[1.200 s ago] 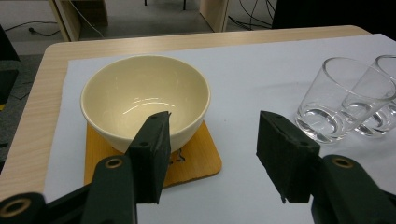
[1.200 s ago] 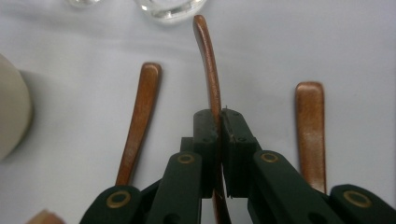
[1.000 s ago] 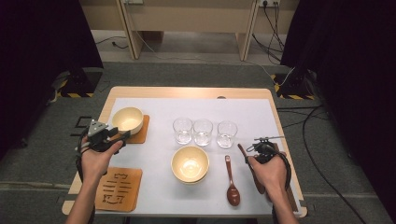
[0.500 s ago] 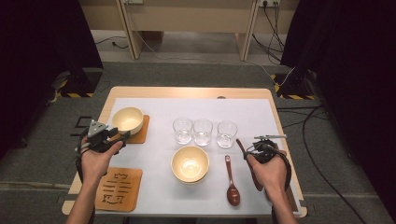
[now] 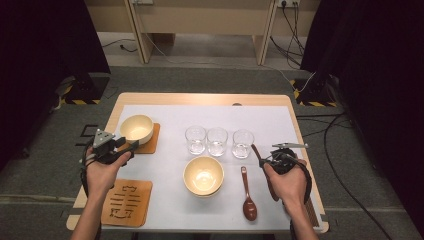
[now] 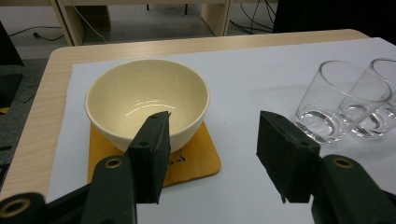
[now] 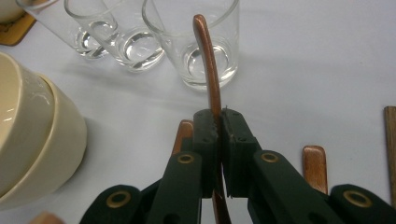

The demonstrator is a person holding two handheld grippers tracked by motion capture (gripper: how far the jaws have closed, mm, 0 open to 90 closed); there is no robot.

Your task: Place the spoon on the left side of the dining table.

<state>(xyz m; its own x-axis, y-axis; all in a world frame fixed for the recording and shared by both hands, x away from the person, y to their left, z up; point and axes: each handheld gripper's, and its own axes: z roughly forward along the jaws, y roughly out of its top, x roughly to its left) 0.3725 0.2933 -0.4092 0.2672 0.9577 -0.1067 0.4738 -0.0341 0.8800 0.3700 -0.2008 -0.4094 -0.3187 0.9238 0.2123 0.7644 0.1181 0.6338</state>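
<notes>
**Spoon lifted, bowl set down**

The right claw [image 7: 218, 140] is clamped on a brown spoon [image 7: 208, 56], raised before the glasses [image 5: 217, 141]. The left claw [image 6: 212, 154] gapes empty beside the bowl [image 6: 147, 100] on its coaster [image 6: 196, 158]. Next, probably: carry the spoon to a bowl, steadily.

My right gripper [image 7: 217, 126] hides the middle of the spoon [image 7: 210, 70] it clamps; the bowl end runs off the bottom edge of the right gripper view. In the high view my right hand [image 5: 286, 181] covers most of that spoon, and its bowl can't be made out. Stacked bowls [image 7: 32, 140] are cut by the left edge. A second handle [image 7: 183, 133] sits half behind my jaws. In the left gripper view, my left jaw blocks part of the bowl [image 6: 147, 100] and coaster [image 6: 196, 156]; the far glass [image 6: 380, 109] is clipped at the right edge. Front coaster's [image 5: 126, 202] markings are too small to read.
</notes>
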